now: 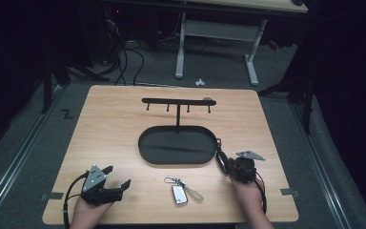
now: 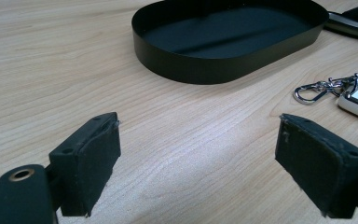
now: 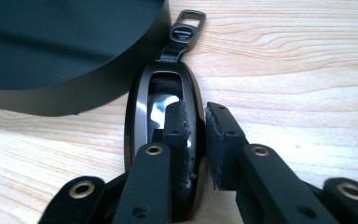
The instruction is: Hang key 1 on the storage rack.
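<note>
Dark room, wooden table [image 1: 124, 124] with a black oval tray [image 1: 178, 144] and a key rack with hooks [image 1: 177, 102] rising behind it. Right gripper [image 3: 196, 135] is clamped on the rim of a black key fob [image 3: 142, 121], which stands on edge just beside the tray's right end; one pad sits inside the fob's opening, the other outside. Left gripper [image 2: 198, 154] hovers low over bare wood, jaws wide apart, nothing between them. A second, white key fob [image 1: 179, 194] with clip lies flat near the front edge. Grip is thin, on the rim only, so lift straight and slow, keep the strap loop [image 3: 186, 23] free, clear the tray wall before moving over.
</note>
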Available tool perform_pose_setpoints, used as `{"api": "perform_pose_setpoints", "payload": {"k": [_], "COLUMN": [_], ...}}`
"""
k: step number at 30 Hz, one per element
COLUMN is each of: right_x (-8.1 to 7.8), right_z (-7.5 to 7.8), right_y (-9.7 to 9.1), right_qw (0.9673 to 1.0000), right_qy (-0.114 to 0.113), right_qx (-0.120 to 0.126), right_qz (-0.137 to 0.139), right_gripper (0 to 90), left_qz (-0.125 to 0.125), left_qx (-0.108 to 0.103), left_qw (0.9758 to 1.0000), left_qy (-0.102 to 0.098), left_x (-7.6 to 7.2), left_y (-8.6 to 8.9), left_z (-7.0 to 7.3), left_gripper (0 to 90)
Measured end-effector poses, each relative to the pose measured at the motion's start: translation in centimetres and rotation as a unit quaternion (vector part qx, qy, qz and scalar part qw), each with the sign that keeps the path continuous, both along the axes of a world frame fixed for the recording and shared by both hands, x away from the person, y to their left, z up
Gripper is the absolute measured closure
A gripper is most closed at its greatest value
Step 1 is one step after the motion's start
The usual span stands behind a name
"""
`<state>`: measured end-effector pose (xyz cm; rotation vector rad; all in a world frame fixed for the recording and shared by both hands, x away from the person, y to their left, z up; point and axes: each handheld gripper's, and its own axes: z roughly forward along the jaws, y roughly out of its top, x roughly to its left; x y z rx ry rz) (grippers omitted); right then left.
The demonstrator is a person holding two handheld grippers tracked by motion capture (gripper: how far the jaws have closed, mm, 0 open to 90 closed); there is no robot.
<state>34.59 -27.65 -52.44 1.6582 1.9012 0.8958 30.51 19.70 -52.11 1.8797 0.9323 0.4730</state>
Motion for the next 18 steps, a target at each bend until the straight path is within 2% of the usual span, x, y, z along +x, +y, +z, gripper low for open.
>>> {"api": "perform_pose_setpoints", "payload": {"k": [4,9,18], "right_x": [-0.2,-0.9,-3.6], "right_z": [0.0,0.1,0.1], "right_y": [-0.2,-0.6,-2.7], "right_qw": [0.9999,0.9997,0.9989], "right_qy": [-0.002,-0.005,-0.010], "right_qx": [-0.010,-0.022,-0.044], "right_qz": [-0.001,0.001,-0.011], "right_gripper": [84.7,84.7,84.6], "left_qz": [-0.002,-0.010,-0.045], "left_qx": [-0.002,-0.007,-0.001], "left_qw": [1.0000,0.9999,0.9989], "left_qy": [-0.001,-0.003,-0.011], "left_x": [0.0,0.6,2.0], "left_y": [0.0,-0.5,-3.2], "left_z": [0.1,0.2,0.5], "left_gripper": [14.4,14.4,14.6]}}
